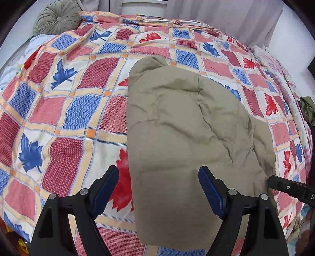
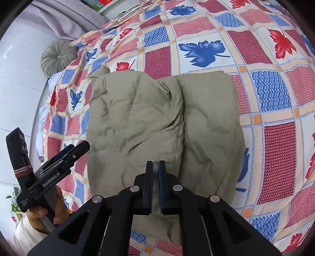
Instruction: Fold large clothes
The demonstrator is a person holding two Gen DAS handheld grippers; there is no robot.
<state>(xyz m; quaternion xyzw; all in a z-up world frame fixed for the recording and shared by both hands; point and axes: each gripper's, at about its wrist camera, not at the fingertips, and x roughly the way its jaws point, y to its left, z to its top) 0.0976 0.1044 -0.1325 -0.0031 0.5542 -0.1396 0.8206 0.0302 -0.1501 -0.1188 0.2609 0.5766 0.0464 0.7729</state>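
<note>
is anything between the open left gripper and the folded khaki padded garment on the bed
Nothing visible: the left gripper hangs open right above the khaki padded garment, which lies alone on the leaf-patterned bedspread.

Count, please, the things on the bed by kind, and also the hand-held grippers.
Folded khaki garment: 1
Round green cushion: 1
Crumpled dark olive cloth: 1
Hand-held grippers: 2, the left hand-held gripper open, the right hand-held gripper shut on nothing
Total: 5
</note>
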